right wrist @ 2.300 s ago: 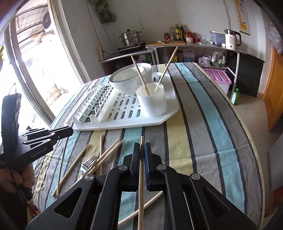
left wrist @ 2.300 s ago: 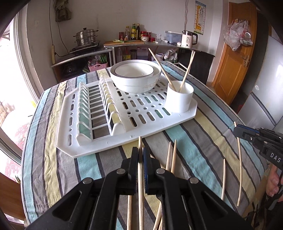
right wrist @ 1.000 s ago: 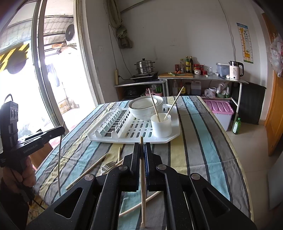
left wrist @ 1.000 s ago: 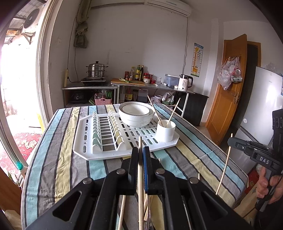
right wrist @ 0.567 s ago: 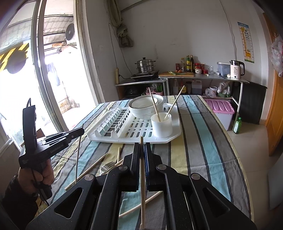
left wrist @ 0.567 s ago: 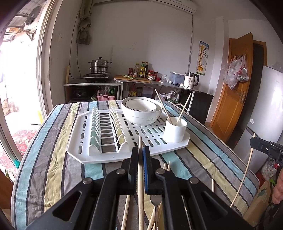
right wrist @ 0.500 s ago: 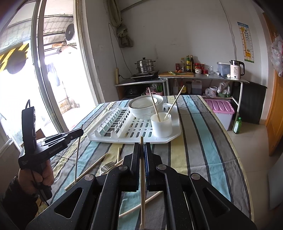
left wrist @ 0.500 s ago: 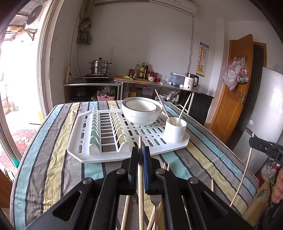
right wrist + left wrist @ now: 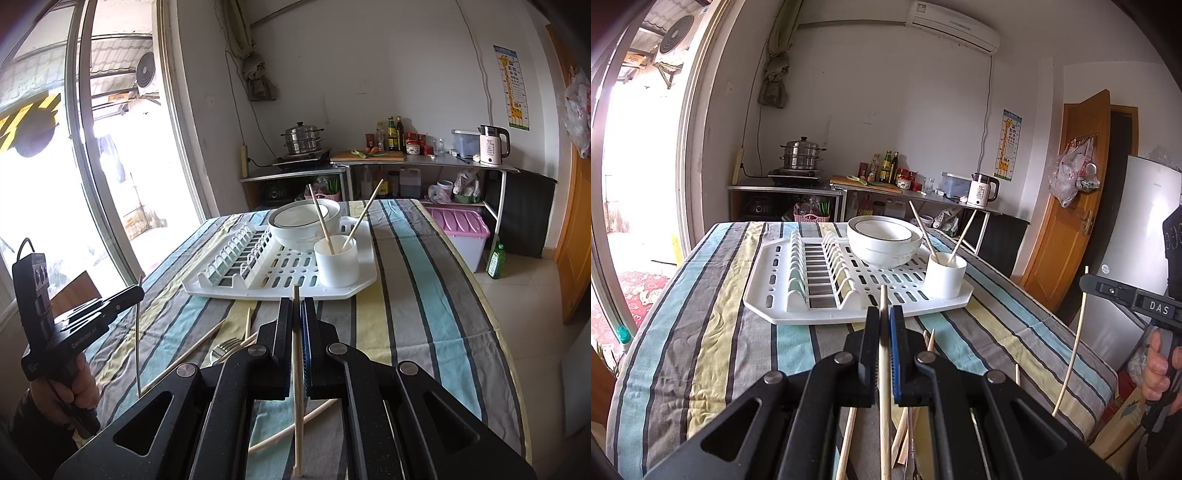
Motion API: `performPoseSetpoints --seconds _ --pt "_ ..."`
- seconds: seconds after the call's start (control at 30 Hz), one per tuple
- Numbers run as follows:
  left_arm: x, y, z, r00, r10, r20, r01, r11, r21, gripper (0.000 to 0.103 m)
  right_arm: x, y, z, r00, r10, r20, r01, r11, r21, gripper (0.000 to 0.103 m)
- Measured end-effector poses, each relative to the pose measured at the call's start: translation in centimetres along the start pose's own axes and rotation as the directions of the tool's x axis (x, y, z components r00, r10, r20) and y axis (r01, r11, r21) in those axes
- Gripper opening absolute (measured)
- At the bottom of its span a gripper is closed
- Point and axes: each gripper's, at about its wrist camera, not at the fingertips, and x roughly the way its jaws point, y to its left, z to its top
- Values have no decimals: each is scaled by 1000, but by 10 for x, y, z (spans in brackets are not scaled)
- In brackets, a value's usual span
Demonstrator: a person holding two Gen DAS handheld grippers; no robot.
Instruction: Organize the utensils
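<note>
Gripping one chopstick in each tool, I am holding both above the striped tablecloth (image 9: pixel 713 332). My left gripper (image 9: pixel 885 325) is sitting at the bottom centre of its own view, its jaws pressed tight on a wooden chopstick (image 9: pixel 884 387) that is running straight up between them, its tip poking out just past the fingertips and pointing toward the white dish rack (image 9: pixel 775 295) in the middle of the frame. My right gripper (image 9: pixel 296 314) is doing the same at the bottom centre of its view, clamped on a second chopstick (image 9: pixel 297 406) whose tip is standing just clear of the jaws, aimed at the near edge of the rack.

On the right half of the rack, a white cup (image 9: pixel 337 264) is holding two chopsticks that are leaning apart in a V, with stacked white bowls (image 9: pixel 304 221) just behind it. The cup is lying well beyond both grippers, above and slightly right of each in the frame.

Loose chopsticks (image 9: pixel 184 356) and a fork (image 9: pixel 223 349) are lying on the cloth in the lower left of the right view, near my left hand (image 9: pixel 79 384). At the right edge of the left view, my right hand (image 9: pixel 1160 373) is showing below its tool, the held stick hanging off the table edge.
</note>
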Motion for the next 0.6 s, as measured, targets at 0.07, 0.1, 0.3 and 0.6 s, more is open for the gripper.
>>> performPoseSetpoints --seconds 0.07,0.1,0.3,0.6 --pt "-8 -3 -1 1000 -3 14 3 1000 2 6 -1 1 0 1000 0 0 0 1000 -3 4" --pt "-11 -4 0 1000 -6 20 6 1000 2 6 -1 2 0 1000 1 1 -1 1000 -4 4" --pt "-10 -6 18 999 -1 46 0 1000 11 6 1 6 0 1000 3 -1 -3 1000 -4 4" --pt "3 -9 17 1000 0 20 -1 1000 30 6 1 6 0 1000 7 1 -7 1000 1 4"
